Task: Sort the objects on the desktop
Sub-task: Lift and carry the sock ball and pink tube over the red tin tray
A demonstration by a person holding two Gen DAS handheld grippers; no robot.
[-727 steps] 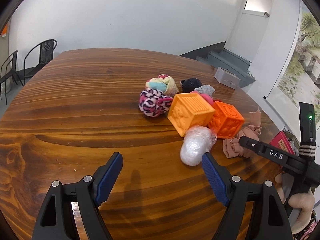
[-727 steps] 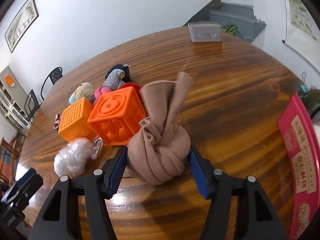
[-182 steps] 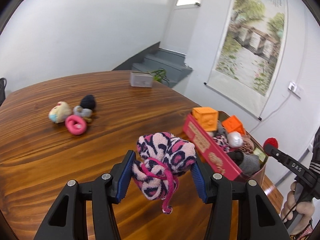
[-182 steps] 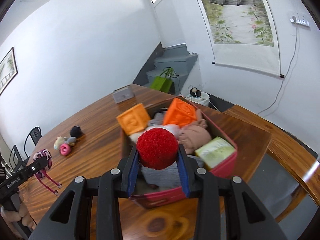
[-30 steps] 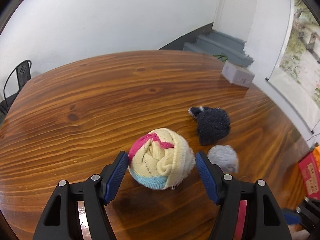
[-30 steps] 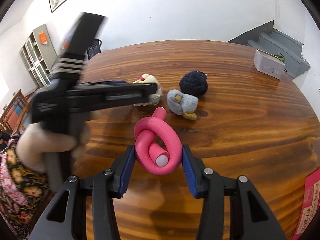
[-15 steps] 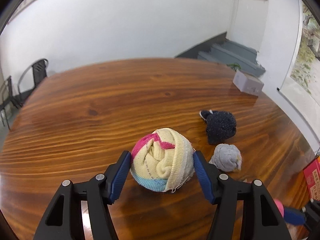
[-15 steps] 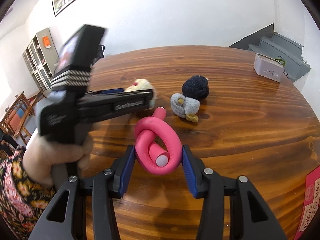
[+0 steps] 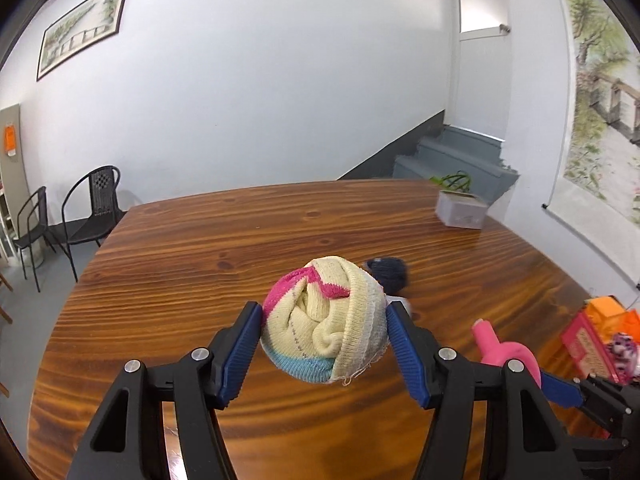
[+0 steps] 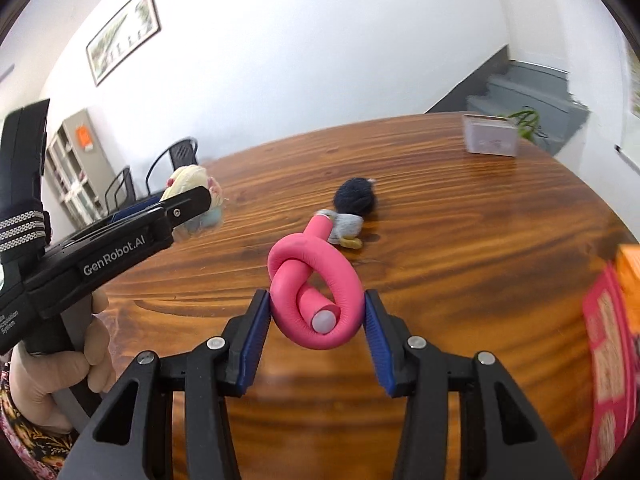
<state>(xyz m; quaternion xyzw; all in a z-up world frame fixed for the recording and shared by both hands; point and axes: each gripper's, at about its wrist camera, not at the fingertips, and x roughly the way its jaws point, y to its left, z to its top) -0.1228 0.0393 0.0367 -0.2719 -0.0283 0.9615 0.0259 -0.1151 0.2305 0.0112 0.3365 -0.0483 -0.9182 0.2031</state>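
Observation:
My left gripper (image 9: 324,338) is shut on a rolled cream, pink and blue sock ball (image 9: 325,318), held above the wooden table (image 9: 180,280). In the right wrist view that sock ball (image 10: 194,192) shows at the left, with the left gripper (image 10: 188,204) and a hand (image 10: 60,364). My right gripper (image 10: 318,320) is shut on a knotted pink foam tube (image 10: 316,284), also lifted; the tube (image 9: 506,354) appears in the left wrist view at lower right. A dark navy sock ball (image 10: 356,196) and a small grey sock ball (image 10: 346,224) lie on the table beyond. The red box (image 10: 608,344) is at the right edge.
A grey tissue box (image 10: 490,134) stands at the table's far right. The red box (image 9: 592,344) holds orange blocks (image 9: 610,312) and a pink leopard ball (image 9: 622,354). Black chairs (image 9: 92,208) stand on the floor at far left. Grey steps (image 9: 452,156) rise behind the table.
Both grippers have lifted off the table with their objects and tilted up, so more wall shows. The red box has come into view at the right.

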